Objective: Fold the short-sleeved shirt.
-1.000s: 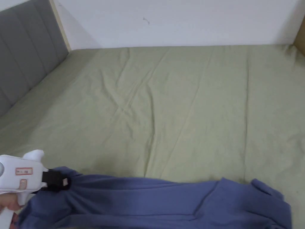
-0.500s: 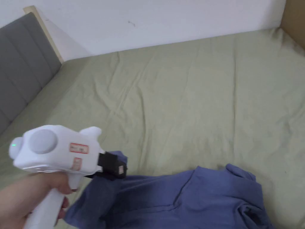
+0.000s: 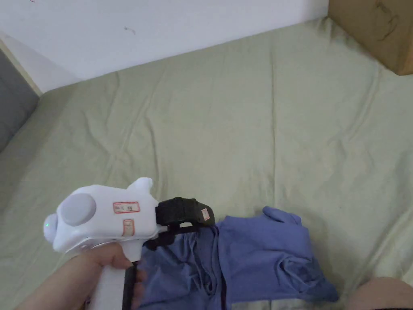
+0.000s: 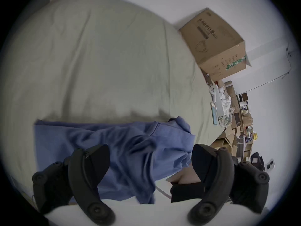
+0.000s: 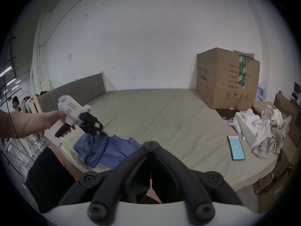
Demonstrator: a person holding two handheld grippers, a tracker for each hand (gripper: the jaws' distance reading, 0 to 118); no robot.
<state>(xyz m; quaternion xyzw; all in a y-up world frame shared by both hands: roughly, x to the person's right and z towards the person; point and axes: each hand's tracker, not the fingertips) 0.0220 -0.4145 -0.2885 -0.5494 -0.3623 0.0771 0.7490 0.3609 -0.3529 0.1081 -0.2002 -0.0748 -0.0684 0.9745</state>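
the left tongs (image 3: 201, 220) have swept across to the right and let go, jaws now apart, and the blue shirt (image 3: 258, 258) lies doubled over itself in a narrower heap.

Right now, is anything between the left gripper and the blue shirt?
Nothing visible. The left gripper hangs open right over the blue short-sleeved shirt, which lies bunched at the near edge of the green sheet. The cardboard box stands well off at the bed's far corner.

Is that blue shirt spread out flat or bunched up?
Bunched up: the blue shirt lies in a crumpled, creased heap near the bed's edge.
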